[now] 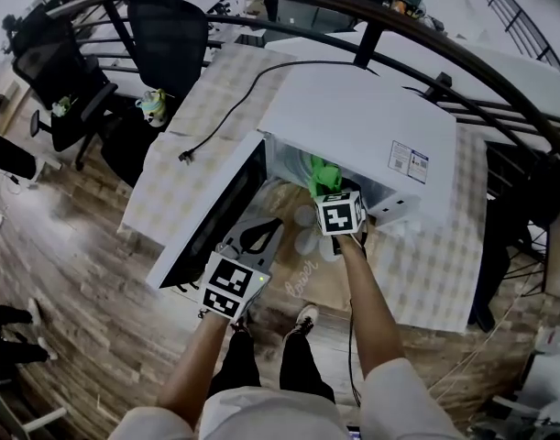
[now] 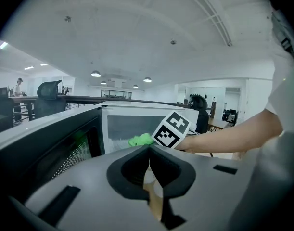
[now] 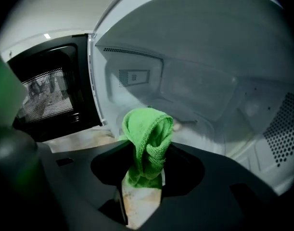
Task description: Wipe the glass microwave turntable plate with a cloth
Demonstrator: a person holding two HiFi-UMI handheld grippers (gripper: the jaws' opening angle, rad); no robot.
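Note:
A white microwave point(image 1: 362, 117) stands on the table with its black door point(image 1: 220, 214) swung open to the left. My right gripper point(image 3: 146, 170) is shut on a bunched green cloth point(image 3: 147, 138) and holds it just inside the cavity mouth point(image 3: 185, 95). The head view shows that cloth point(image 1: 322, 172) sticking out ahead of the right gripper's marker cube point(image 1: 339, 214). I cannot clearly make out the glass turntable plate on the pale cavity floor. My left gripper point(image 1: 259, 236) hangs in front of the open door, shut on nothing point(image 2: 149, 165). From it I see the cloth point(image 2: 141, 140) and the right marker cube point(image 2: 171, 130).
The microwave sits on a table with a checked cover point(image 1: 197, 145), and its black power cord point(image 1: 234, 108) trails off to the left. Black office chairs point(image 1: 165, 26) stand behind the table. Wooden floor point(image 1: 78, 282) and the person's legs lie below the grippers.

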